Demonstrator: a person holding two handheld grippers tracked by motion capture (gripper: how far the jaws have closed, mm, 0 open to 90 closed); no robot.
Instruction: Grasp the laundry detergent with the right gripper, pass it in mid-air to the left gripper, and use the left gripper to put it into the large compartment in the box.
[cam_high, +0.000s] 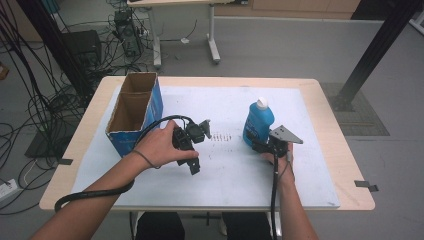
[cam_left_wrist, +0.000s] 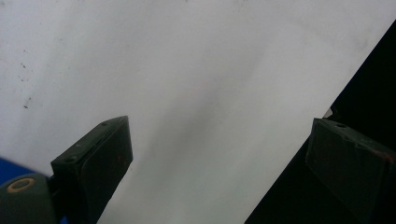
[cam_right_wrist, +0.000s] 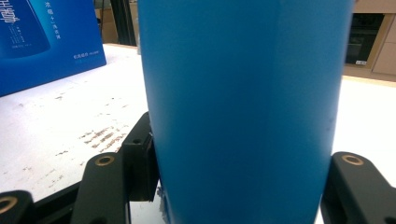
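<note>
Surface: white mat on wooden table, grey floor beyond | Bottle: blue bottle upright, right of centre, clamped in right gripper | Left gripper: jaws apart, nothing between, near mat's front edge | Carton: open blue box far left | Hidden: bottle base.

The white mat is left bare between the cardboard box at the left and the upright blue bottle at the right, so a wide lane is offered down the middle. The near-left stretch is taken up by the left gripper. Behind the bottle, open mat is found up to the far edge.
</note>
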